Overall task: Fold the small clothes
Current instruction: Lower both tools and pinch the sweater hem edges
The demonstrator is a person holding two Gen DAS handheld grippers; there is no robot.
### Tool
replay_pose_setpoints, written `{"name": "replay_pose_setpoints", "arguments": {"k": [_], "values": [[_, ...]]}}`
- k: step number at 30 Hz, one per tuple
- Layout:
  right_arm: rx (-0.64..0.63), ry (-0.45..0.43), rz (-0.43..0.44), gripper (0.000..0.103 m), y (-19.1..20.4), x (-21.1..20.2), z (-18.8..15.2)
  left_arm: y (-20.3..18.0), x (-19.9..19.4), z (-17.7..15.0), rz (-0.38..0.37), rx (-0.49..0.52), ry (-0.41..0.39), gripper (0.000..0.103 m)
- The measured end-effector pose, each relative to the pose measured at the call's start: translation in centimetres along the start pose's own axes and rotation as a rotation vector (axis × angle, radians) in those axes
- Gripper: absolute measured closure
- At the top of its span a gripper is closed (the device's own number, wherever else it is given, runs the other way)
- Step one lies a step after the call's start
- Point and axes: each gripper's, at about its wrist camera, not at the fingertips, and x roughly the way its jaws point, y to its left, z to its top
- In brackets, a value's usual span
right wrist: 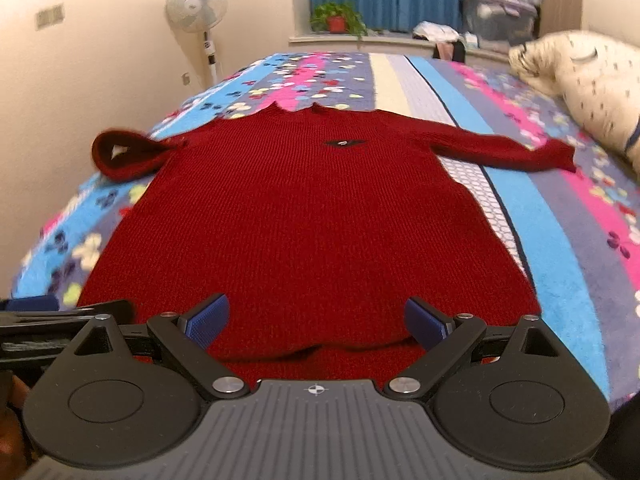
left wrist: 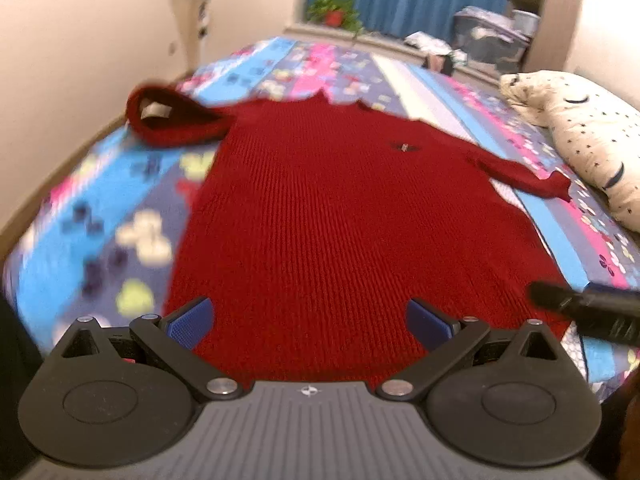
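Sweater [right wrist: 308,216]: lay flat on bed [right wrist: 560,240], left sleeve bunched, nothing folded.
Left gripper [left wrist: 308,320]: I kept it wide open, empty.
Right gripper [right wrist: 316,320]: same, near hem.

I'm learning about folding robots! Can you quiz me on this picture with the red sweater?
1. True or false: the sweater lies spread flat on the bed.
2. Which sleeve is bunched up: A) left B) right?
3. Fill in: both hand-held grippers, left and right, are ____.

Key: 1 true; 2 A; 3 open.
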Motion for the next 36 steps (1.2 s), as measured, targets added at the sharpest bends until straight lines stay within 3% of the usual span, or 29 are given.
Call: {"name": "replay_pose_setpoints", "arguments": {"k": [6, 8, 11, 13, 16, 19, 22, 24, 25, 26, 27, 29, 32, 36], "values": [[0.019, -0.097, -0.088, 0.008, -8.8, 1.9, 6.0, 3.6, 2.1, 5.6, -0.024, 0.268, -0.07, 0.01], [0.013, -0.075, -0.135, 0.009, -11.6, 3.6, 6.9, 5.4, 3.4, 6.1, -0.015, 0.295, -0.05, 0.027], [-0.01, 0.041, -0.18, 0.017, -15.0, 7.1, 6.7, 8.6, 5.9, 5.8, -0.008, 0.176, 0.068, 0.047], [-0.001, 0.154, -0.187, 0.024, -16.5, 9.5, 5.9, 10.1, 7.3, 5.5, -0.029, 0.078, 0.16, 0.049], [0.007, 0.289, -0.175, 0.029, -18.2, 11.8, 4.5, 11.1, 8.8, 4.8, -0.023, 0.027, 0.255, 0.049], [0.026, 0.37, -0.179, 0.03, -18.8, 13.2, 3.4, 11.7, 10.1, 4.1, -0.018, -0.012, 0.348, 0.049], [0.046, 0.43, -0.142, 0.03, -18.9, 13.9, 2.3, 11.2, 10.8, 2.6, -0.053, -0.041, 0.426, 0.061], [0.055, 0.429, -0.108, 0.032, -19.0, 14.0, 2.2, 10.5, 10.7, 2.3, -0.053, 0.01, 0.418, 0.068], [0.063, 0.429, -0.09, 0.041, -19.0, 14.1, 2.3, 10.2, 10.5, 2.2, -0.05, 0.035, 0.414, 0.078], [0.077, 0.43, -0.064, 0.054, -19.0, 14.0, 2.4, 10.1, 10.4, 2.1, -0.047, 0.046, 0.413, 0.085], [0.085, 0.429, -0.041, 0.063, -18.8, 13.7, 2.4, 10.2, 10.3, 2.1, -0.048, 0.049, 0.409, 0.087], [0.066, 0.417, -0.029, 0.09, -18.3, 13.0, 2.6, 10.3, 9.9, 2.2, -0.048, 0.054, 0.399, 0.09], [0.09, 0.371, 0.02, 0.092, -18.1, 11.2, 3.2, 10.2, 8.8, 2.6, -0.05, 0.07, 0.36, 0.091], [0.182, 0.268, 0.096, 0.093, -19.3, 7.7, 3.9, 10.1, 5.3, 4.2, -0.064, 0.133, 0.217, 0.092]]}}
